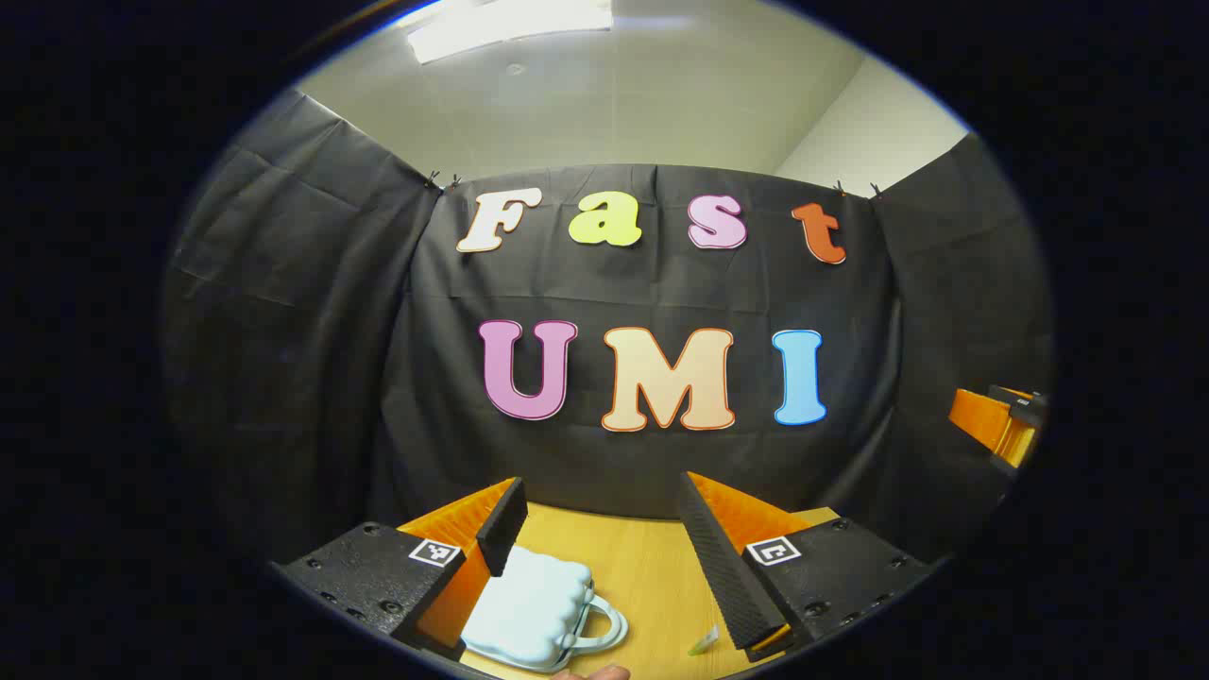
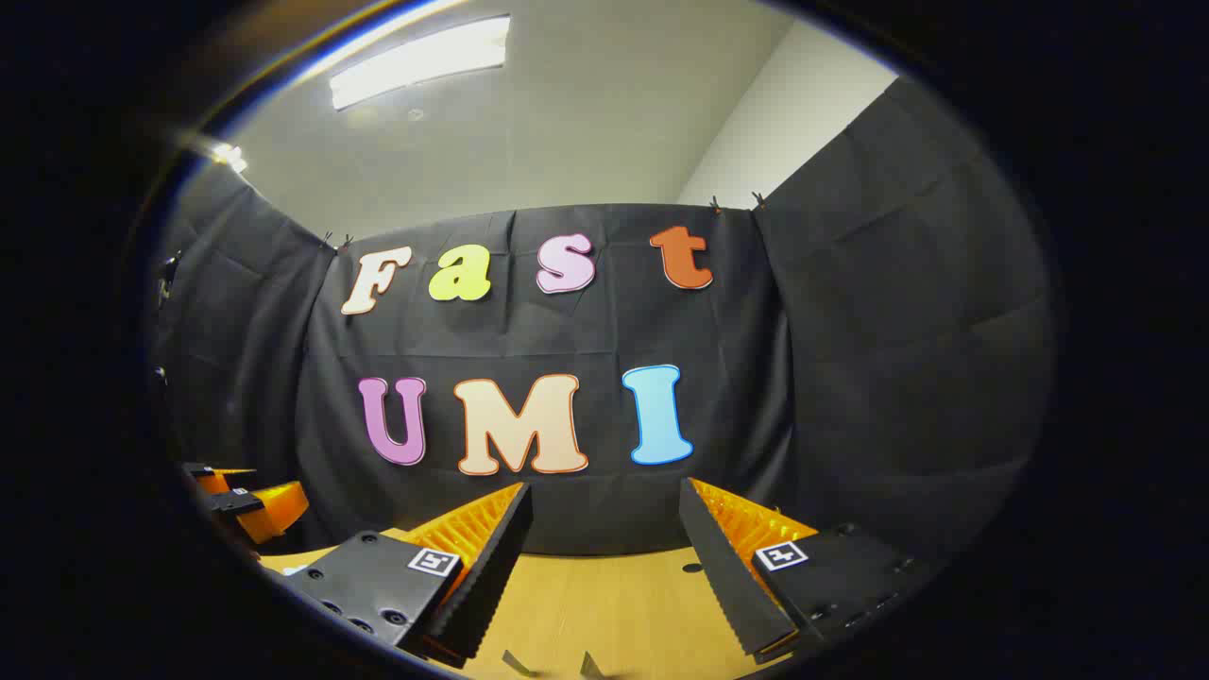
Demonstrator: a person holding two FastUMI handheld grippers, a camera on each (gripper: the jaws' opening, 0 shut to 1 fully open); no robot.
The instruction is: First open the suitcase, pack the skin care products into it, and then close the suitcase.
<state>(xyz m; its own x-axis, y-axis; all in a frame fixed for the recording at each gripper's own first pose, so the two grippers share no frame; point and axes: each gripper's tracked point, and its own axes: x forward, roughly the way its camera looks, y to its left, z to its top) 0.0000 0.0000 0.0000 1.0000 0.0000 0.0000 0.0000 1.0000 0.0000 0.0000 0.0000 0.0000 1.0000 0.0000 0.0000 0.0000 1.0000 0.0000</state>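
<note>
In the left gripper view, the left claw (image 1: 597,548) hung above the tabletop (image 1: 642,576) with its fingers spread apart and holding nothing, the pale blue suitcase (image 1: 529,614) lying closed just under its left finger, handle facing right; the pose suggested an approach to the lid. A small greenish item (image 1: 704,642), too small to identify, lay near the right finger. In the right gripper view, the right claw (image 2: 604,567) was likewise apart and empty, raised over bare wood, apparently waiting.
</note>
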